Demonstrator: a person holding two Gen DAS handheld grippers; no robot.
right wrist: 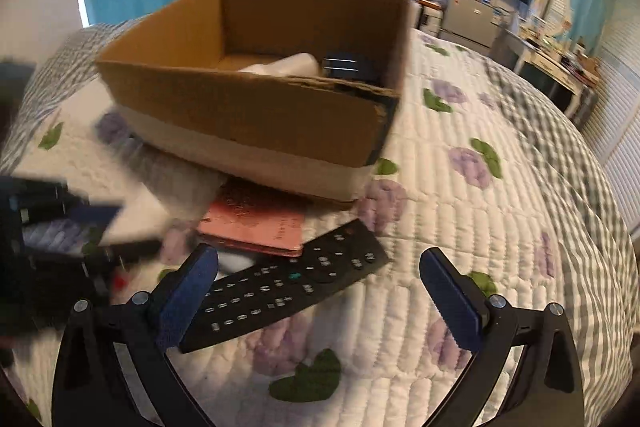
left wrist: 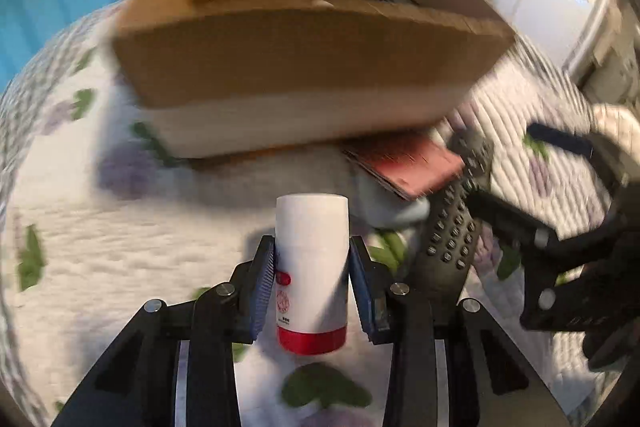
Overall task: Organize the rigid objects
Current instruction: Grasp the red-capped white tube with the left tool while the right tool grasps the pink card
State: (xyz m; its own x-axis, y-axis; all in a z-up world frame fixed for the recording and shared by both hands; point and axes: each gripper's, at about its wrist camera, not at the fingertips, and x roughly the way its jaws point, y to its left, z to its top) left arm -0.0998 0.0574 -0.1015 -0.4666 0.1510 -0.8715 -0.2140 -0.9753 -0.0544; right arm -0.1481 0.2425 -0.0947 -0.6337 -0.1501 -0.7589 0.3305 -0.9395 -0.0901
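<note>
Left gripper (left wrist: 312, 267) is pinching a white bottle (left wrist: 311, 259) with a red base, held upright dead center at the bottom of the left wrist view, both pads flat against its sides. Just right of it in that frame there's a black remote (left wrist: 452, 239) lying on the quilt (left wrist: 100, 227), and a red booklet (left wrist: 412, 163) a bit above that, tucked against the lower edge of the box (left wrist: 300, 67). The box fills the upper middle of the frame, pretty blurry.

Right gripper (right wrist: 320, 287) is spread wide, nothing between the fingers. The remote (right wrist: 288, 287) sits at lower center of the right wrist view, one end right by the left-hand finger, running diagonally up toward the booklet (right wrist: 256, 223). Booklet is partly under the box (right wrist: 248, 115), which takes up the upper middle. Inside the box, toward its right corner, something white (right wrist: 288, 65) and something dark (right wrist: 344, 67), can't tell what they are.
</note>
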